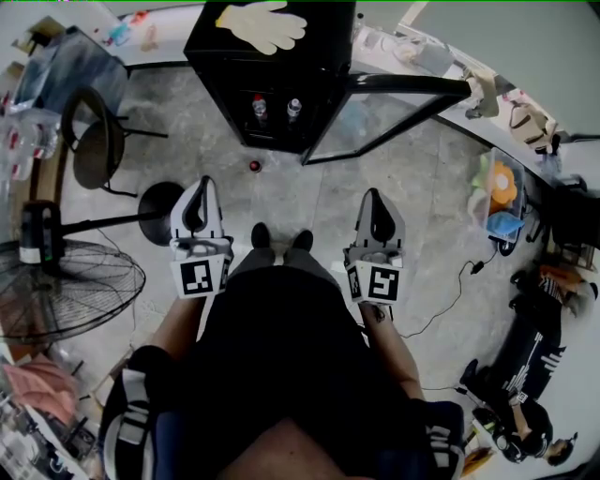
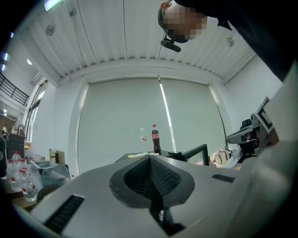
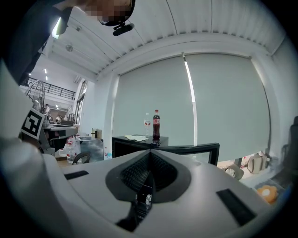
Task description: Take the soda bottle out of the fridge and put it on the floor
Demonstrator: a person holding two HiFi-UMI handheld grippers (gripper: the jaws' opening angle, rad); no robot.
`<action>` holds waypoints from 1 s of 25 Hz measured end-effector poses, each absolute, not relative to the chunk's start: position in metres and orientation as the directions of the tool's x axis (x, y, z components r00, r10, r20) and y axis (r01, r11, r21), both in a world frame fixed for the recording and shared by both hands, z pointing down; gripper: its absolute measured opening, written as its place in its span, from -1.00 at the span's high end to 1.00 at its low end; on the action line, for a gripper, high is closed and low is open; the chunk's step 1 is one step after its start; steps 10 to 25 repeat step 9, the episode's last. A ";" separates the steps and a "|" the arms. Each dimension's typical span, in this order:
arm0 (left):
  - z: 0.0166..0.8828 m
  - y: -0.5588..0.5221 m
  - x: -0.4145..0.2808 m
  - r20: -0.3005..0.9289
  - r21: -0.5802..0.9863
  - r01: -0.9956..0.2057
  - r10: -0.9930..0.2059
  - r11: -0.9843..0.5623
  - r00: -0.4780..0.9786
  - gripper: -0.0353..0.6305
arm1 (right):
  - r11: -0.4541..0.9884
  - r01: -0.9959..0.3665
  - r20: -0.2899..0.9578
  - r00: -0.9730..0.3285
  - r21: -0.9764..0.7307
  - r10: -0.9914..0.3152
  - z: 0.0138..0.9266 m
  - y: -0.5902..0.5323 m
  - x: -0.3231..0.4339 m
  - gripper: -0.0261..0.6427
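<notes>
Nearest the person, both grippers are held out ahead of the body, well short of the fridge. The left gripper (image 1: 204,187) has its jaws pressed together with nothing between them. The right gripper (image 1: 373,197) is clenched the same way and is just as empty.

Beyond them comes bare grey tiled floor (image 1: 309,202), then the black-framed glass fridge door (image 1: 403,103), swung wide open to the right. The low black box-shaped fridge (image 1: 211,84) has a pale floppy glove (image 1: 262,23) lying on top.

The dark plastic soda bottle with a red cap (image 3: 156,125) stands upright just to the right of a clear plastic water bottle (image 3: 147,125). The head view shows two bottles in the fridge's dark open front. Both gripper views show them rising above its top edge against the pale blind. Shelf or top, I cannot settle.

The soda is at the fridge and neither gripper holds it, so the step in hand looks like the reach and grasp. To do it well:
- Part the jaws before arriving.
- Come in level at the bottle's straight body.
- Keep clear of the water bottle on its left and the open door on its right.
- Close squarely so the round bottle does not twist.
</notes>
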State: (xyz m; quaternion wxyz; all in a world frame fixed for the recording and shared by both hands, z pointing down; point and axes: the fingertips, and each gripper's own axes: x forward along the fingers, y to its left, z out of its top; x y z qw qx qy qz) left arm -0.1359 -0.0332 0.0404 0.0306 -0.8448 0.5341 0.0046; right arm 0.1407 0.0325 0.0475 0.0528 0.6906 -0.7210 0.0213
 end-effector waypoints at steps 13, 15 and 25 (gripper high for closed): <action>0.040 -0.031 -0.136 -0.037 -0.040 -0.898 -0.898 -0.437 0.439 0.82 | 0.057 -0.998 0.117 -0.053 0.038 -0.992 0.048 0.032 0.136 0.89; 0.040 -0.031 -0.136 -0.037 -0.040 -0.898 -0.898 -0.437 0.439 0.82 | 0.057 -0.998 0.117 -0.053 0.038 -0.992 0.048 0.032 0.136 0.89; 0.040 -0.031 -0.136 -0.037 -0.040 -0.898 -0.898 -0.437 0.439 0.82 | 0.057 -0.998 0.117 -0.053 0.038 -0.992 0.048 0.032 0.136 0.89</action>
